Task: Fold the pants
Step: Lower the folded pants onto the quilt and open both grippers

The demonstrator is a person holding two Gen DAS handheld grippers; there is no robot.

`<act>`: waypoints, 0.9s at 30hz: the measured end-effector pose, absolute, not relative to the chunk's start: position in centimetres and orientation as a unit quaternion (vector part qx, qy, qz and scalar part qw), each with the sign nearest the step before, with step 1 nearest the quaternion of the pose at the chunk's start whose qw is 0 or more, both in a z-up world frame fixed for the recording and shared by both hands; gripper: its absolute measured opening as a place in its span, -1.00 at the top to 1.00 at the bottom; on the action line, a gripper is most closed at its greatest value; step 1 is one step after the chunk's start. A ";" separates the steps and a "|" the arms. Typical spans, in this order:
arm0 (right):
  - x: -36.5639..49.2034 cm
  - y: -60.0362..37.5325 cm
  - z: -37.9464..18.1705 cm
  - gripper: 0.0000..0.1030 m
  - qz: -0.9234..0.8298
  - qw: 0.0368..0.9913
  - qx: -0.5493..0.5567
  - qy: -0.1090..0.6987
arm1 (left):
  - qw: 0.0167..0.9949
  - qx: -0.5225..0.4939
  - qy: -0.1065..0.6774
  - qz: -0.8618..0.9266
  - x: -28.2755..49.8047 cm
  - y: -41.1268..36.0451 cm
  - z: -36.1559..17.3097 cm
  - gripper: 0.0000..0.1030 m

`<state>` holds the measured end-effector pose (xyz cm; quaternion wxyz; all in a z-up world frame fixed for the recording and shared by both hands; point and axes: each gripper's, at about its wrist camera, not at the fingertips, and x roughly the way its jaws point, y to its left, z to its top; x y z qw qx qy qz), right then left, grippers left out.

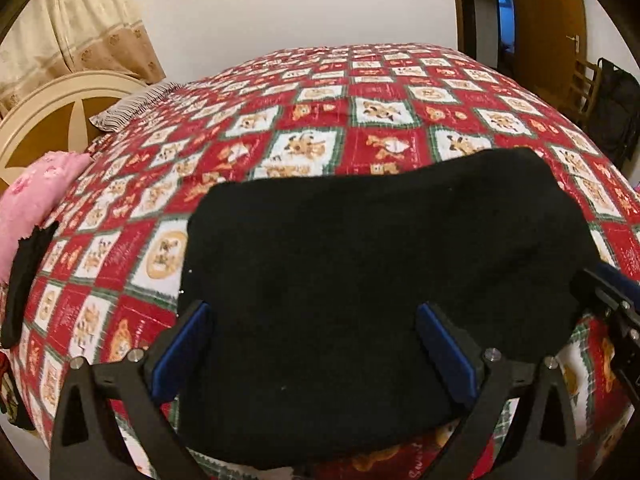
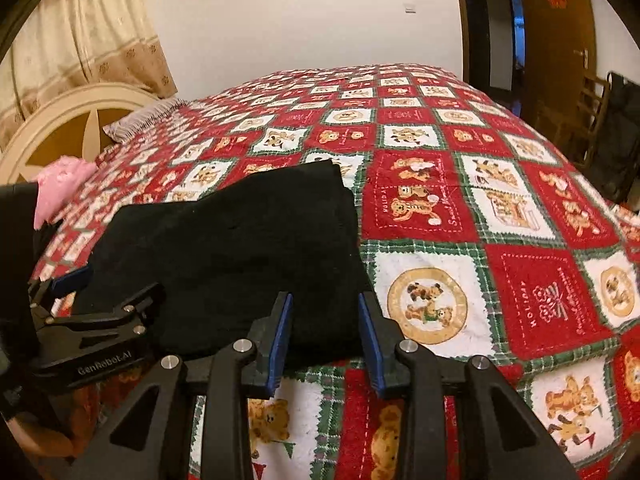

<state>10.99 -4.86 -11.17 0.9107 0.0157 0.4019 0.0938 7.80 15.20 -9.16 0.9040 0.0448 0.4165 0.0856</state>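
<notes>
My left tongs (image 1: 312, 354) gape wide over the folded pants (image 1: 380, 248) on the bed (image 1: 384, 116), my right tongs (image 2: 326, 338) stand narrow and empty at their near corner, so I should press the fold flat and square its edges.

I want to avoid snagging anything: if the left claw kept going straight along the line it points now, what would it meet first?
Most likely the folded black pants: the left claw stands wide open, angled down over their near part, nothing between. Depth is unclear, but the pants should come before the quilt.
</notes>
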 end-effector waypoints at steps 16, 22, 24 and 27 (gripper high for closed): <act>0.9 -5.6 -4.6 -0.22 0.061 0.925 0.077 0.366 | 0.924 0.015 0.381 0.027 1.5 14.4 -3.5 -1.00; -2.0 -6.6 -0.7 -0.22 0.036 0.945 0.073 0.316 | 0.940 0.012 0.341 -0.007 -2.0 13.3 -0.4 -1.00; -3.0 -6.9 0.6 -0.22 0.032 0.951 0.075 0.298 | 0.943 0.015 0.332 -0.014 -2.8 13.0 0.3 -1.00; -4.5 -6.8 2.4 -0.31 0.028 0.959 0.067 0.273 | 0.945 0.024 0.325 -0.017 -3.7 12.6 1.2 -1.00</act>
